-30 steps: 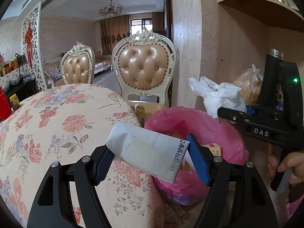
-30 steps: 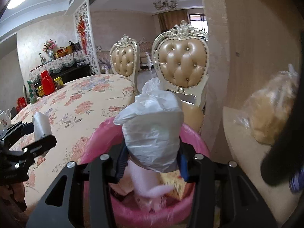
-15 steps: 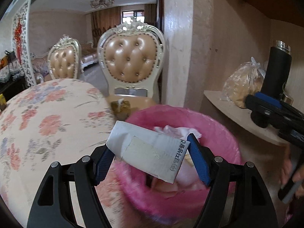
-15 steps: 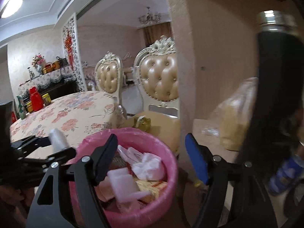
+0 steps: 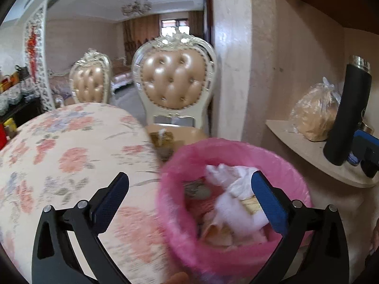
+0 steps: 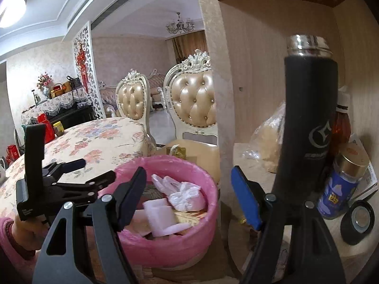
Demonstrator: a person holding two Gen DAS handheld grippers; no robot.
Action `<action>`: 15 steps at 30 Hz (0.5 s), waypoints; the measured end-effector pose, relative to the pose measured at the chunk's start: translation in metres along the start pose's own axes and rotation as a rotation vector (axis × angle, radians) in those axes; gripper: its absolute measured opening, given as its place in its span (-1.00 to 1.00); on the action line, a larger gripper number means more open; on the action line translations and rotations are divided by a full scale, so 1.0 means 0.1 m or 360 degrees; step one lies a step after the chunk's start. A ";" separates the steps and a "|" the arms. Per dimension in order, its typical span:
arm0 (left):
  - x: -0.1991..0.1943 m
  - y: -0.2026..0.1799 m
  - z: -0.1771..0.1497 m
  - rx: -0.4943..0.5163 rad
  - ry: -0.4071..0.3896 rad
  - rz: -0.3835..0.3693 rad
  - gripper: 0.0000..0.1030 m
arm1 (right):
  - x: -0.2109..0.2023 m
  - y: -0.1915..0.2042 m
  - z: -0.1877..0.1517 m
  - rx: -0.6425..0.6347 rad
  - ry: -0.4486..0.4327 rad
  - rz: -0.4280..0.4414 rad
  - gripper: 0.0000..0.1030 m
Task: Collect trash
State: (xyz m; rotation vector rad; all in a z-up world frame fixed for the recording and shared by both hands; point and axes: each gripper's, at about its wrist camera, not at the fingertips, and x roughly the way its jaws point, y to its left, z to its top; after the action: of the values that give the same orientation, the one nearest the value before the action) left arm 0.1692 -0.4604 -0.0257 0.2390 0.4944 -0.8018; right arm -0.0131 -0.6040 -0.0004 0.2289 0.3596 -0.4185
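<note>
1. The left gripper (image 5: 189, 194) hangs over the near edge of the pink-lined trash bin (image 5: 236, 258), its blue-padded jaws spread wide with nothing between them; one finger (image 5: 111, 201) sits over the flowered desk (image 5: 71, 151), the other over the bin's contents.
2. The right gripper (image 6: 189, 196) is likewise spread apart and holds nothing; its left finger (image 6: 130, 196) overlaps the bin's rim (image 6: 165, 255), while its right finger (image 6: 246, 201) stands before the shelf (image 6: 251, 165).
3. Inside the bin lies the collected trash: a crumpled white plastic bag (image 6: 184, 194), a pale folded paper packet (image 6: 163, 217) and yellowish scraps beneath; the left wrist view shows the same heap (image 5: 234, 201), blurred.
4. The bin stands between the desk's edge and the shelf, just in front of a tufted chair (image 5: 175, 82); a second matching chair (image 5: 91, 82) stands behind the desk.
5. On the shelf, a tall black flask with a steel cap (image 6: 308, 123) rises just beside the right gripper; a clear bag of tan food (image 5: 315, 113), a blue-labelled jar (image 6: 341, 184) and an amber bottle (image 6: 341, 127) crowd around it.
6. The left gripper shows in the right wrist view (image 6: 92, 172), held by a hand in a pink sleeve (image 6: 26, 232).
</note>
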 end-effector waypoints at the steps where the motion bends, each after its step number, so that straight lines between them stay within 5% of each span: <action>1: -0.06 0.04 -0.01 -0.0002 -0.0014 0.0015 0.88 | -0.02 0.05 0.00 -0.0007 -0.0001 -0.0007 0.55; 8: -0.65 0.45 -0.06 -0.0052 -0.0152 0.0077 0.88 | -0.16 0.42 0.05 -0.0094 0.0038 -0.0057 0.86; 15: -1.11 0.75 -0.25 -0.0059 -0.0187 0.0096 0.88 | -0.39 0.85 -0.08 -0.0140 0.0100 -0.0147 0.91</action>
State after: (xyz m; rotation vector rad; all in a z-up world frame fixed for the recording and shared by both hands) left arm 0.1505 -0.3305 0.0110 0.1704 0.3892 -0.7426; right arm -0.0122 -0.5117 0.0193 0.1401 0.4508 -0.4861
